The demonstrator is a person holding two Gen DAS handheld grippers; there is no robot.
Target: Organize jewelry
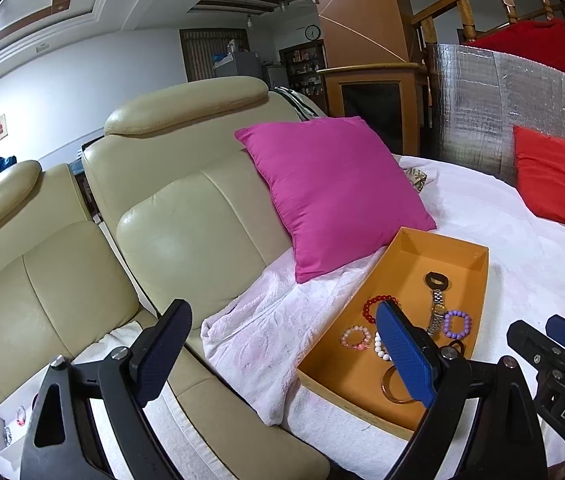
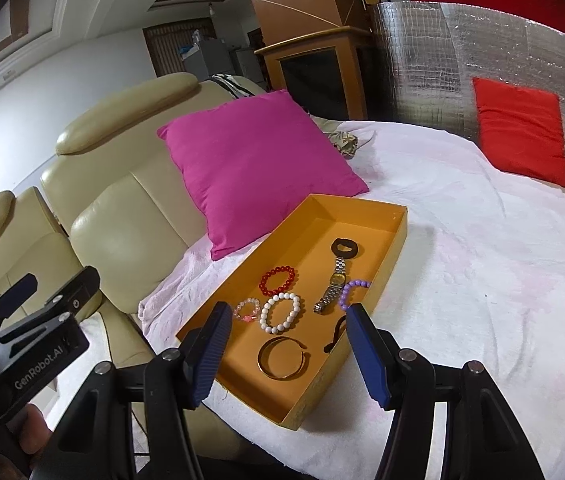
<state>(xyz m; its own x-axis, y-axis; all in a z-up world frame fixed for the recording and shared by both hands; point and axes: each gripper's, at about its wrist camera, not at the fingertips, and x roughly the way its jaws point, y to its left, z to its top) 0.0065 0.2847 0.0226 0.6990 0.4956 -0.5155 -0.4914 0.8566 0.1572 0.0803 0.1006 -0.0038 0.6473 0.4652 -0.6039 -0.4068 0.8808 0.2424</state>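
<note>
**On the white blanket: orange tray of jewelry, both grippers hovering**

Ahead of the right gripper [image 2: 286, 354], the orange tray [image 2: 396, 222] sits on a white blanket [image 2: 482, 280]. Fingers spread wide, nothing between the pads. Just beyond the fingertips: gold bangle [image 2: 282, 358], white bead bracelet [image 2: 281, 313], small pink bracelet [image 2: 247, 309]. Farther out: red bead bracelet [image 2: 278, 280], metal watch [image 2: 333, 286], purple bead bracelet [image 2: 352, 290] beside the right finger, dark ring-shaped piece [image 2: 344, 248] beyond the watch.

Left gripper [image 1: 282, 354] also wide open, empty; its right finger overlaps the tray's near end, its left finger hangs over the cream sofa [image 1: 186, 216]. Magenta cushion [image 1: 334, 196] leans behind the tray.
</note>
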